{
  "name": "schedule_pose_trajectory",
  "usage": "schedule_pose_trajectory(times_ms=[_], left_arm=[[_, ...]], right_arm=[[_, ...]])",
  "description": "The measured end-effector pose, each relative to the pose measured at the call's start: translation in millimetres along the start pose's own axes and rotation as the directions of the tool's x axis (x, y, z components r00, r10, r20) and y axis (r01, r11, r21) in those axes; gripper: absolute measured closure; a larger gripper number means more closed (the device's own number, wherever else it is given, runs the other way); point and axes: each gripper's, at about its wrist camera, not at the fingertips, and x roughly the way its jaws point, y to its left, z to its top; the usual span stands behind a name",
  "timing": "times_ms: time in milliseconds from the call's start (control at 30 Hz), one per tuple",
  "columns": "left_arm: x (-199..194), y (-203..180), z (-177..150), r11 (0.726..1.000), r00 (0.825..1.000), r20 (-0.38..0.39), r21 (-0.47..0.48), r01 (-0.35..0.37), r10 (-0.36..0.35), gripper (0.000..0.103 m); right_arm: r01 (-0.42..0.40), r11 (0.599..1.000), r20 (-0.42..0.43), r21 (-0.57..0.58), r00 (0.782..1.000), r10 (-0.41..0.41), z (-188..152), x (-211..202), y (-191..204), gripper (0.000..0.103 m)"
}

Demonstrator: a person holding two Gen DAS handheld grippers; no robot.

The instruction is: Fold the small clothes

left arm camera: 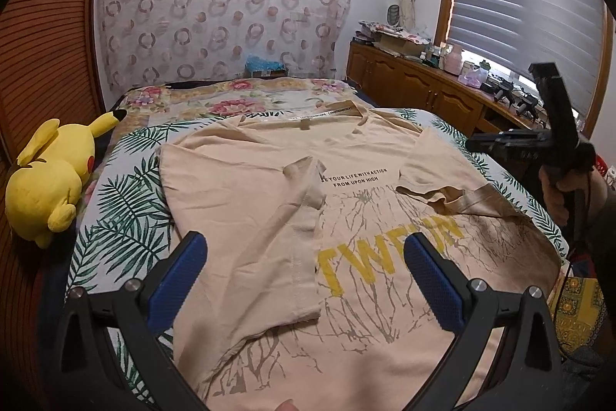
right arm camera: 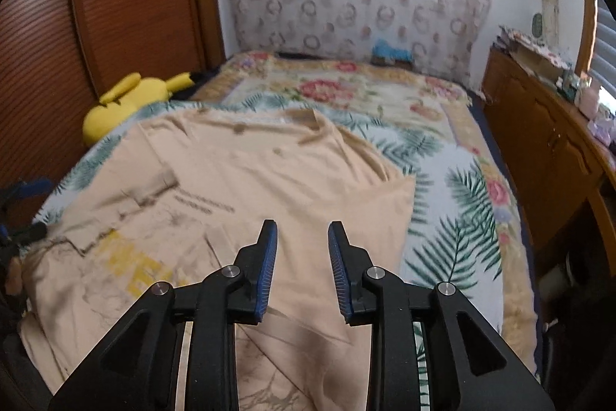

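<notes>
A peach cotton T-shirt point(left arm camera: 269, 187) printed with yellow letters and grey branch lines lies spread on the bed's leaf-patterned sheet point(left arm camera: 115, 203), both side edges and sleeves folded in over the front (collar toward the headboard). The left gripper point(left arm camera: 304, 259) hovers above the shirt's lower part, its blue-padded jaws wide apart and holding nothing. The right gripper point(right arm camera: 302, 257) hangs over the folded right side, jaws parted with a narrower gap, also empty. A yellow plush toy point(left arm camera: 50, 180) rests by the left bed edge.
</notes>
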Motion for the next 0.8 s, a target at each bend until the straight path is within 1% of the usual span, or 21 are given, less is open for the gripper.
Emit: schedule_pose_trajectory(times_ms=[133,267,300,333,400,667,800], left_arm=[[-0.3,-4.0,-0.6,1.000,1.000,-0.002,0.007,-0.004,0.004,0.000],[-1.3,-5.9,-0.1,1.000,1.000,0.002,0.009,-0.005,0.005,0.000],[-0.8,-5.7,1.4,1.000,1.000,0.002,0.008,-0.005,0.005,0.000],[-0.9,-5.8,1.1,1.000,1.000,0.002,0.008,-0.006,0.006,0.000],[-1.1,-5.8,0.8,1.000,1.000,0.002,0.006,-0.004,0.004,0.000],[0.6,-6.2,-1.7,1.000,1.000,-0.003,-0.003,0.000,0.000,0.000],[3.4,-8.2,-3.5,1.000,1.000,-0.011,0.000,0.002,-0.002,0.000]], right_arm=[[-0.019,1.000,-0.032,-0.003,0.999,0.019,-9.3,14.8,7.6,0.077],[-0.025,1.000,-0.041,-0.011,0.999,0.024,-14.7,17.0,14.4,0.076],[-0.024,1.000,-0.045,-0.013,0.999,0.024,-15.8,17.0,15.3,0.073],[-0.019,1.000,-0.048,-0.013,0.999,0.018,-17.9,16.2,15.6,0.065],[-0.015,1.000,-0.054,-0.007,0.998,0.014,-22.0,14.3,13.9,0.061],[0.022,0.999,-0.086,0.033,0.996,-0.019,-46.9,0.6,-3.4,0.060],[0.026,0.998,-0.101,0.050,0.995,-0.021,-60.7,-5.4,-10.3,0.060]])
